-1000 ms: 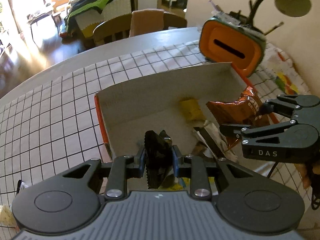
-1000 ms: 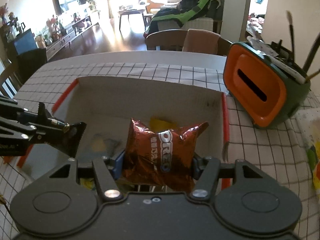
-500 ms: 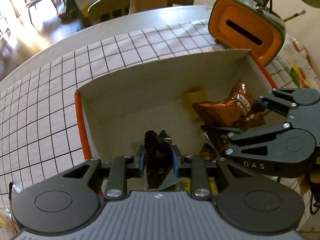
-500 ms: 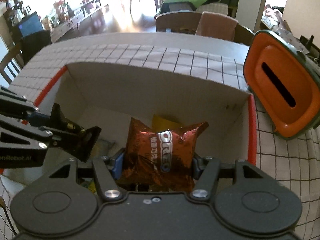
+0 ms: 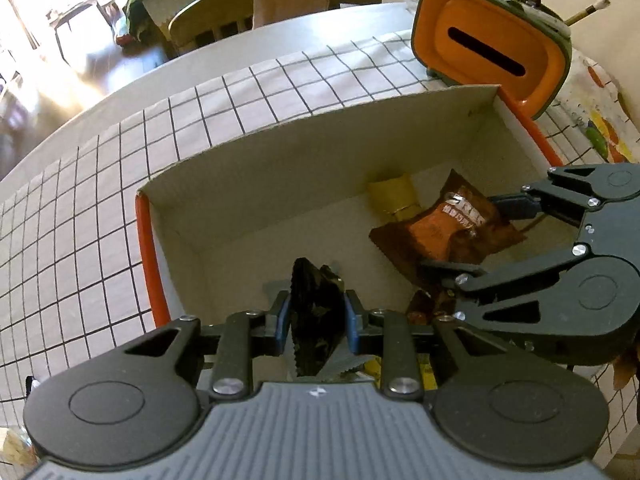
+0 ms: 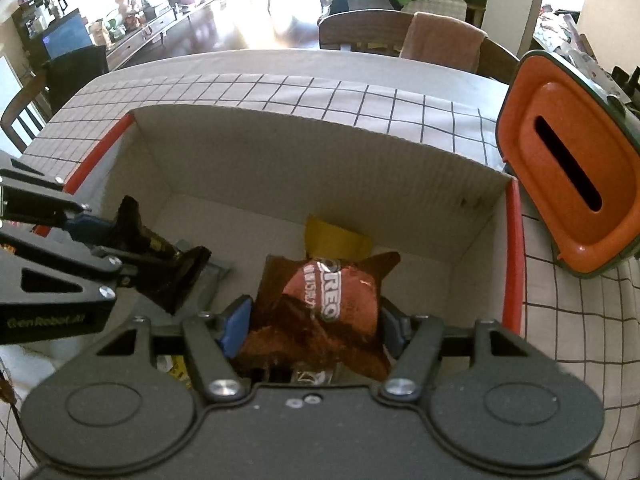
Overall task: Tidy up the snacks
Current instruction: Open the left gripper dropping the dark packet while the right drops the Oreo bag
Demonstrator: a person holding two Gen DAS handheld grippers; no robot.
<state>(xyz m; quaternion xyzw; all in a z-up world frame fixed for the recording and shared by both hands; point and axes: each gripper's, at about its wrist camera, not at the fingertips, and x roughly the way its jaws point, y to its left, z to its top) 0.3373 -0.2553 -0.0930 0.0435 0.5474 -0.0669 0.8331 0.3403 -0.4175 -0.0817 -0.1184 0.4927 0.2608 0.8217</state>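
Note:
An open cardboard box with orange edges sits on the checked tablecloth; it also shows in the right wrist view. My left gripper is shut on a black snack packet, held low inside the box's left part. My right gripper is shut on a brown Oreo packet, held inside the box's right part. In the left wrist view the Oreo packet sits beside a yellow snack on the box floor. The yellow snack lies just beyond the Oreo packet.
An orange and green holder with brushes stands behind the box's right corner; it shows in the right wrist view too. More wrappers lie on the box floor near me. Chairs stand past the table's far edge.
Both grippers have moved down and forward into the box with their packets. The Oreo packet now sits lower, close to the yellow snack, and looks more crumpled.

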